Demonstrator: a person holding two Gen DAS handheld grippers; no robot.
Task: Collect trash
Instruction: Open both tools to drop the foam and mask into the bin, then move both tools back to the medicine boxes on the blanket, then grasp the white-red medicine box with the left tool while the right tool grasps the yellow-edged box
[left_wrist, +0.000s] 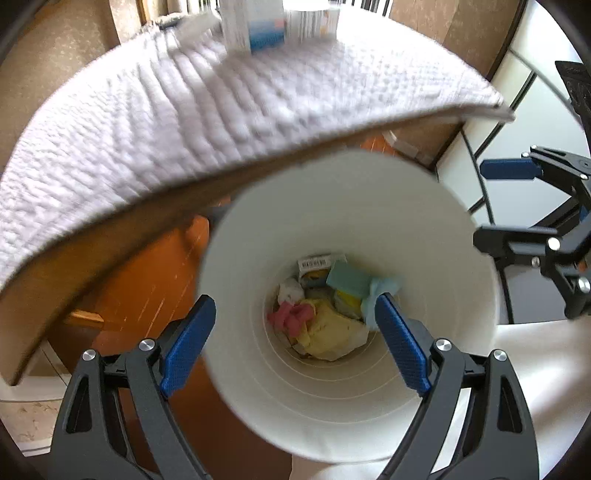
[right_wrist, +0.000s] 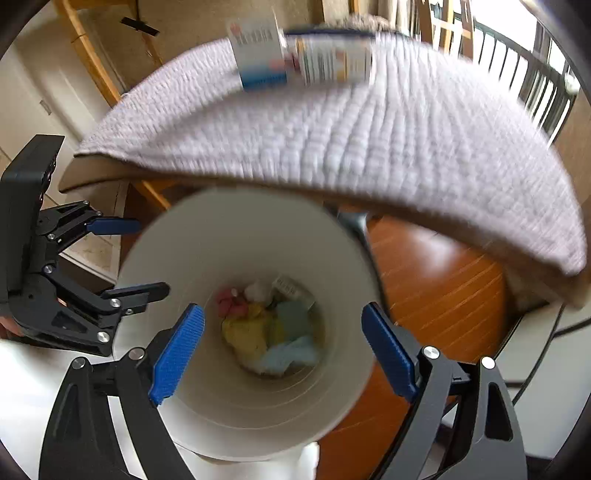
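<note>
A white round bin (left_wrist: 332, 206) stands on the floor below the table edge, and both views look down into it. At its bottom lies trash: a pink crumpled piece (left_wrist: 291, 317), yellow paper (left_wrist: 328, 332), a teal block (left_wrist: 349, 282), a barcoded wrapper (left_wrist: 317, 262) and a light blue tissue (left_wrist: 386, 290). My left gripper (left_wrist: 295, 301) hangs open over the bin mouth with nothing between its blue pads. My right gripper (right_wrist: 282, 310) is open over the same bin (right_wrist: 236, 236) too, empty, above the yellow paper (right_wrist: 247, 336). Each gripper shows at the side of the other's view, the right gripper (left_wrist: 491, 205) and the left gripper (right_wrist: 144, 258).
A table under a white quilted cloth (left_wrist: 184, 122) overhangs the bin's far side, with printed boxes (left_wrist: 258, 26) at its far edge. Orange wooden floor (left_wrist: 147, 288) lies left of the bin. A dark cable (right_wrist: 535, 354) runs over pale floor at the right.
</note>
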